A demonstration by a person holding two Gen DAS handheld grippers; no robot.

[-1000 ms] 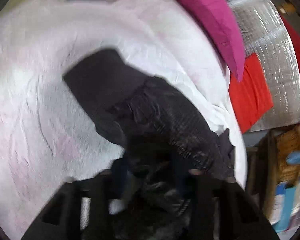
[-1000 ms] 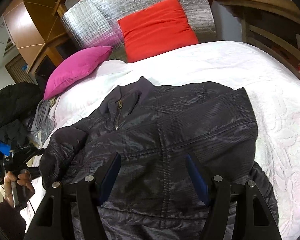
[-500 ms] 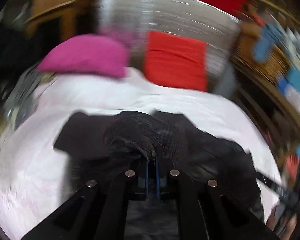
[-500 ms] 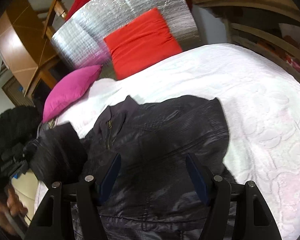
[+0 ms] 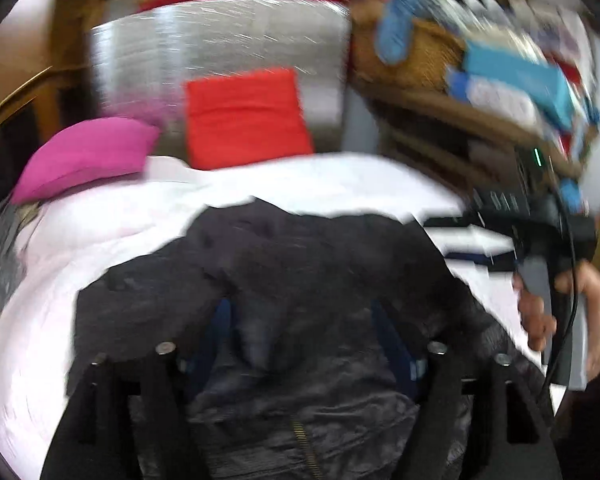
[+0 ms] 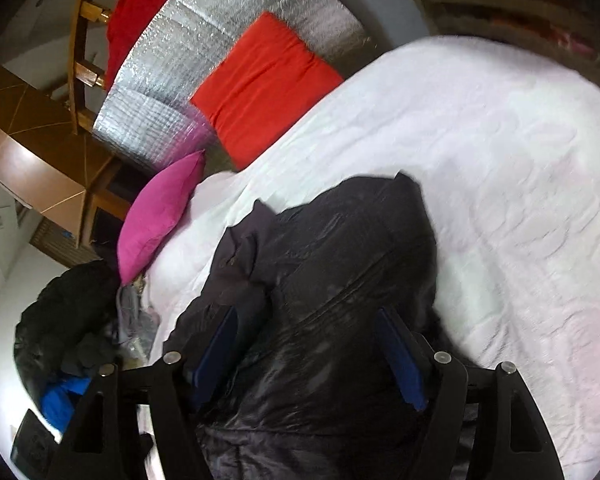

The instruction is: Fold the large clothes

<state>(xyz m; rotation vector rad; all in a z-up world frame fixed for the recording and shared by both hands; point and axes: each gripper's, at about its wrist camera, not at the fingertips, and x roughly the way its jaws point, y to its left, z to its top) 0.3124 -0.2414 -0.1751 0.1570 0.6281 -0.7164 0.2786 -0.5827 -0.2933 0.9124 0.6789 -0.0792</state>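
A black quilted jacket (image 5: 300,288) lies on the white bedspread (image 5: 100,232), its zip toward me and one sleeve laid across its body. My left gripper (image 5: 304,344) is open just above the jacket, holding nothing. The jacket also shows in the right wrist view (image 6: 340,280), bunched, collar at the upper left. My right gripper (image 6: 308,352) is open over the jacket's lower part, empty. The right gripper also shows in the left wrist view (image 5: 472,236), held by a hand at the bed's right side. The left view is motion-blurred.
A pink pillow (image 6: 160,212) and a red cushion (image 6: 260,88) lean against a silver foil headboard (image 6: 228,32). A pile of dark and blue clothes (image 6: 68,332) lies at the bed's left. Wooden shelves with baskets and boxes (image 5: 480,72) stand on the right.
My left gripper was shut on the jacket sleeve, carried it across the body and has opened, letting it go. My right gripper stayed open and tilted left over the jacket.
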